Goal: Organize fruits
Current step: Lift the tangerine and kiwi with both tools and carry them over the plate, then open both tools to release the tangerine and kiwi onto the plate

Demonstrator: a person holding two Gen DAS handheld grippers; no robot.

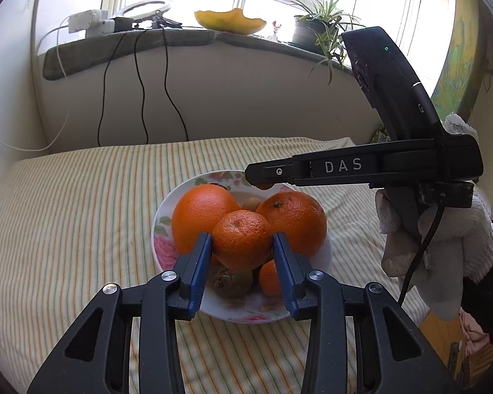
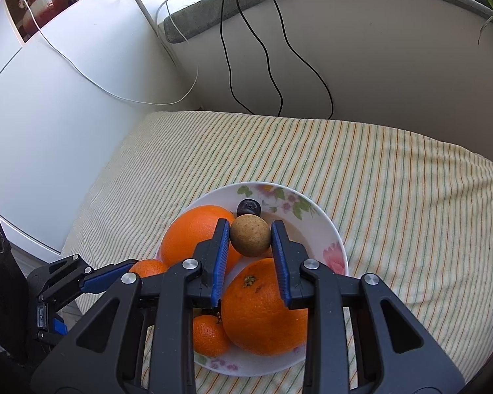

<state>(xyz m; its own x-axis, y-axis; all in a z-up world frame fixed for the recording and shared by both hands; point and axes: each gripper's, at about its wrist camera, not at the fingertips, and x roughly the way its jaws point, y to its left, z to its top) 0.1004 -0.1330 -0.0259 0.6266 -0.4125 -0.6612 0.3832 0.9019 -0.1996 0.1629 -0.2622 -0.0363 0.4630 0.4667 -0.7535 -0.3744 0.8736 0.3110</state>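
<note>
Over the floral plate (image 1: 159,229) on the striped bed, our left gripper (image 1: 242,242) has its jaws clamped on the tangerine (image 1: 241,239) atop the pile, while our right gripper (image 2: 250,237) has its jaws closed on the small brown fruit (image 2: 249,234) toward the plate's far side.

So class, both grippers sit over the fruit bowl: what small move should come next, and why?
Probably lift the left gripper straight up. Its jaws already press both sides of the mandarin atop the pile in the floral bowl, while the right gripper brackets the small brown fruit, grip unclear.
</note>
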